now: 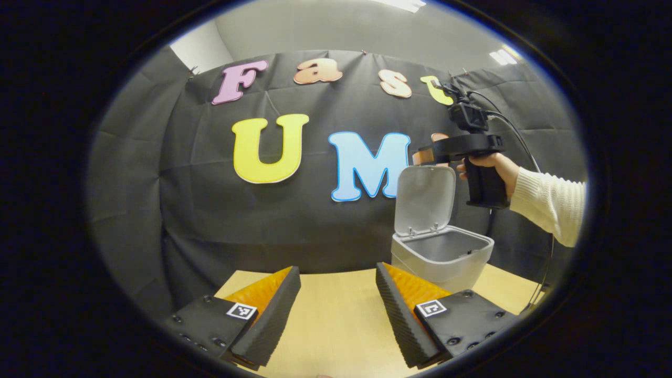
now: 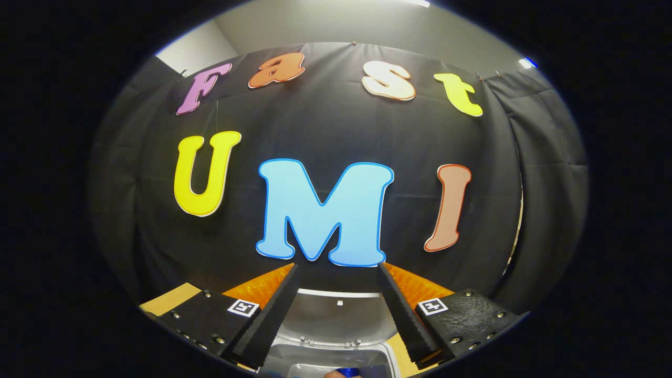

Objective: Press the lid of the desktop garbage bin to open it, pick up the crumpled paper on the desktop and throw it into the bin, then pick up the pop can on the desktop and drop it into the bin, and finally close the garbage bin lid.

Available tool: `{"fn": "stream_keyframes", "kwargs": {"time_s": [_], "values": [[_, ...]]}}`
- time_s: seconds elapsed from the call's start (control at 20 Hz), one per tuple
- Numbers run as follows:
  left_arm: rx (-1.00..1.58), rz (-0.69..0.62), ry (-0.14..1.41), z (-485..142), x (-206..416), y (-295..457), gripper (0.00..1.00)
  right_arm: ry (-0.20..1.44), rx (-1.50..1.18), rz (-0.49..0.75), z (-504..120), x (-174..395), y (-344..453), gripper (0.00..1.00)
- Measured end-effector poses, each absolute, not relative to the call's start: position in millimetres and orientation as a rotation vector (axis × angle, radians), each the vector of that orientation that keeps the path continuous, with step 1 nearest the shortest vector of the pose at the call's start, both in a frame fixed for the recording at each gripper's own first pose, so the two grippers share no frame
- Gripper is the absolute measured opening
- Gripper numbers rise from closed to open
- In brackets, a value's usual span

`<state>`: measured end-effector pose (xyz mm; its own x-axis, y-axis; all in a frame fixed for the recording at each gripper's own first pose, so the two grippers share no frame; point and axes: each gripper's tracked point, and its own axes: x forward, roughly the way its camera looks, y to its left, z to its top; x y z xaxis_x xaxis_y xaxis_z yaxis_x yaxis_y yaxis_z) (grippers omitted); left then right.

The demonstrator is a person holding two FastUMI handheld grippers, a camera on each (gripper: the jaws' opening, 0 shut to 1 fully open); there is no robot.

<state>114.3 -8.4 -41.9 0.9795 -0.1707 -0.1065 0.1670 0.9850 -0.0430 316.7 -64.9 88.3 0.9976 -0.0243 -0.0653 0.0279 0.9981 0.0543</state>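
So, from the left gripper view I see the bin on the table with its lid up; my left gripper is spread wide and empty, while a hand holds the right gripper above the bin. From the right gripper view, my right gripper hangs wide over the bin, something blue at the bottom edge, maybe the can. I judge closing remains.

left tongs agape, right tongs agape (raised)
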Motion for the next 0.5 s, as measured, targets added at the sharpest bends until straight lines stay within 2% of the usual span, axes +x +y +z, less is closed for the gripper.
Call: {"fn": "stream_keyframes", "kwargs": {"time_s": [0.2, 0.5], "values": [[-0.053, -0.144, 0.1, -44, 111, -8, 0.95, 0.069, 0.093, -0.004, 83, 305, -64, 0.97], [-0.059, -0.129, 0.082, -50, 93, -11, 0.95, 0.083, 0.137, 0.037, 70, 266, -61, 0.95]]}}
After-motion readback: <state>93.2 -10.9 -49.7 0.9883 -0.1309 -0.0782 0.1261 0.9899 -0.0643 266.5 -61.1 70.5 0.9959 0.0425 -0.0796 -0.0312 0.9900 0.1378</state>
